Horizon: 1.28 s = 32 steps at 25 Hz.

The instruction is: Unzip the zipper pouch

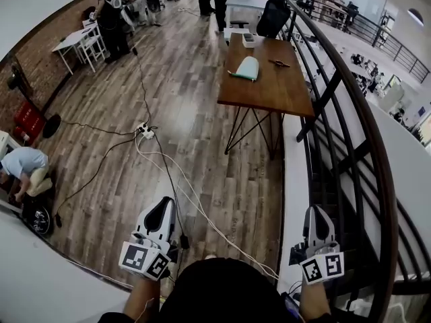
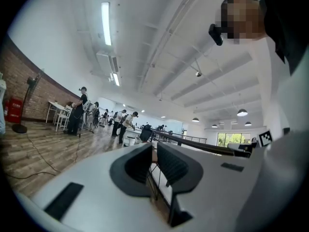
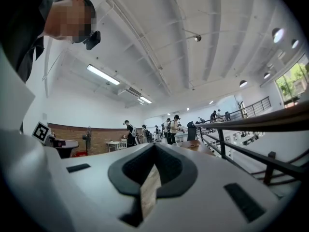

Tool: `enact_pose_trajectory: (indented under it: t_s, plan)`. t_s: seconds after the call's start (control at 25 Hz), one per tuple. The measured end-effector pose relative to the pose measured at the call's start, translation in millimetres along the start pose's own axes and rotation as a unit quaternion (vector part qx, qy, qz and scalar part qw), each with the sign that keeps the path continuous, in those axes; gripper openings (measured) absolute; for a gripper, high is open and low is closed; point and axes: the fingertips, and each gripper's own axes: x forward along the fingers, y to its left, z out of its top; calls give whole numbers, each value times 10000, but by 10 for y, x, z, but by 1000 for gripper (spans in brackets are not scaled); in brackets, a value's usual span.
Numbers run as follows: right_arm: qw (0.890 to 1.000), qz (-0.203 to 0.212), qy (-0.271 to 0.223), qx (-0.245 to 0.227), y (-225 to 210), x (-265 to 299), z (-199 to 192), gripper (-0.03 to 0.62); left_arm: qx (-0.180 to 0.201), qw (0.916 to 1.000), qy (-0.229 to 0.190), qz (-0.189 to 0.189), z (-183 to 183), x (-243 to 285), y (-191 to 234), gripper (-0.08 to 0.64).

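1. Wooden surface [image 1: 269, 86] far across the floor bears the pale-green zipper pouch [image 1: 247, 67], untouched. The left gripper [image 1: 163, 207] and right gripper [image 1: 316, 214] hang by the person's body, so unzipping appears not yet begun.
2. Left gripper view: jaws nearly together, empty; ceiling lights [image 2: 106, 23] overhead, unseen from the head view.
3. Right gripper view: jaws closed on nothing; railing [image 3: 260, 124] alongside, surface distant, pouch not discernible.

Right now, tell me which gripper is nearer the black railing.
Right. The right gripper is just beside the railing; the left gripper is farther away, over the wooden floor.
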Motion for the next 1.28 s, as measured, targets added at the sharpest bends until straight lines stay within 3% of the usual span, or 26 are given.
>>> enact_pose_trajectory:
  t_s: [0.04,0.12,0.24,0.44,0.76,1.0,1.28]
  plan:
    - [10000,-17,-34,-74,26,8,16,-3,1,10000,-15,-42,4,4,10,33]
    - [9999,3,-84,-149,94,34,41,109,-2,9999,-16,-149,6,21,25,156]
    - [9998,-5,-187,-114,192,79,73,198,133,9996,20,-254,7,42,46,234]
    - [9997,-21,-207,91,349,120,68,345,83,9993,15,-376,12,30,106,270]
    - [9999,36,-6,-166,473,180,23,336,-73,9996,-34,-270,-4,62,256,269]
    - [9998,-32,30,-181,229,393,-43,324,47,9997,-23,-229,3,322,316,270]
    - [9996,282,-26,-91,-167,1055,-25,325,185,9997,-176,-2,118,846,299,272]
